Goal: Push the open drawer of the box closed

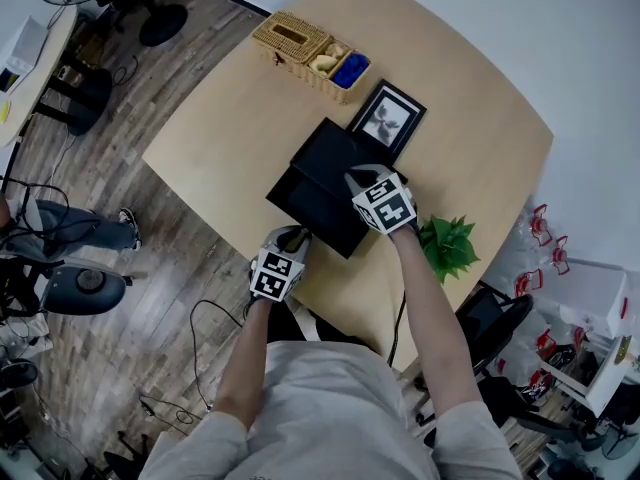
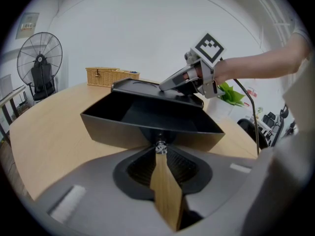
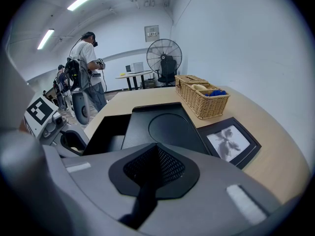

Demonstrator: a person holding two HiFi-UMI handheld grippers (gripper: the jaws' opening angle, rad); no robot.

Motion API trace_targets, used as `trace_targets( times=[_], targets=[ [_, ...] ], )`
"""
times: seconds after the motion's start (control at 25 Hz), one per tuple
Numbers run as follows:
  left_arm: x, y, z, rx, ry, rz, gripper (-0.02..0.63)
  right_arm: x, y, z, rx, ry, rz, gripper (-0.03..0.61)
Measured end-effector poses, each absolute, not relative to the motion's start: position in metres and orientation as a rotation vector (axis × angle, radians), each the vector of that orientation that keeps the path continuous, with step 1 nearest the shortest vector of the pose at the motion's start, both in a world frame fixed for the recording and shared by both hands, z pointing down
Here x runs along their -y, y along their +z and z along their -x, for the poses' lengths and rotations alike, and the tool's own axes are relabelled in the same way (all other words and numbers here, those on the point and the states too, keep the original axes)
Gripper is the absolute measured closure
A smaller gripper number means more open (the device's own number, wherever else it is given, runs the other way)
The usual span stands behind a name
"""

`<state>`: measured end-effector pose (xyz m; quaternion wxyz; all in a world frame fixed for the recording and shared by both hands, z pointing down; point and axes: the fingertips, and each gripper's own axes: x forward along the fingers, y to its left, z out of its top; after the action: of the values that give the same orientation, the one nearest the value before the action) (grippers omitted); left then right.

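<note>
A black box [image 1: 328,151] lies in the middle of the round wooden table [image 1: 200,148], its drawer [image 1: 305,200] pulled out toward me. My left gripper [image 1: 293,236] is shut, its tips at the middle of the drawer's front wall [image 2: 113,132]; whether they touch it I cannot tell. My right gripper [image 1: 355,180] is shut too and lies on the box lid [image 3: 165,124]. In the left gripper view, the right gripper [image 2: 170,86] lies flat on that lid. The drawer [image 3: 106,132] looks empty inside.
A framed picture [image 1: 388,118] lies just behind the box, and a wicker basket [image 1: 310,53] stands farther back. A small green plant [image 1: 447,243] stands at my right near the table edge. Two people [image 3: 88,73] and a fan [image 3: 165,58] are beyond the table.
</note>
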<state>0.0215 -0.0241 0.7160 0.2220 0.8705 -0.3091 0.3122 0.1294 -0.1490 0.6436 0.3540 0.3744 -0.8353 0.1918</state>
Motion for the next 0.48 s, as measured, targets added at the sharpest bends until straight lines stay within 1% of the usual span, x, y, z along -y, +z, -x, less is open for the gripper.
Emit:
trace_targets(
  times=[0.48],
  targets=[
    [0.037, 0.714, -0.033, 0.825, 0.863, -2.424, 0.498, 0.149, 0.643, -0.128, 2.160, 0.502, -0.966, 0.577]
  ],
)
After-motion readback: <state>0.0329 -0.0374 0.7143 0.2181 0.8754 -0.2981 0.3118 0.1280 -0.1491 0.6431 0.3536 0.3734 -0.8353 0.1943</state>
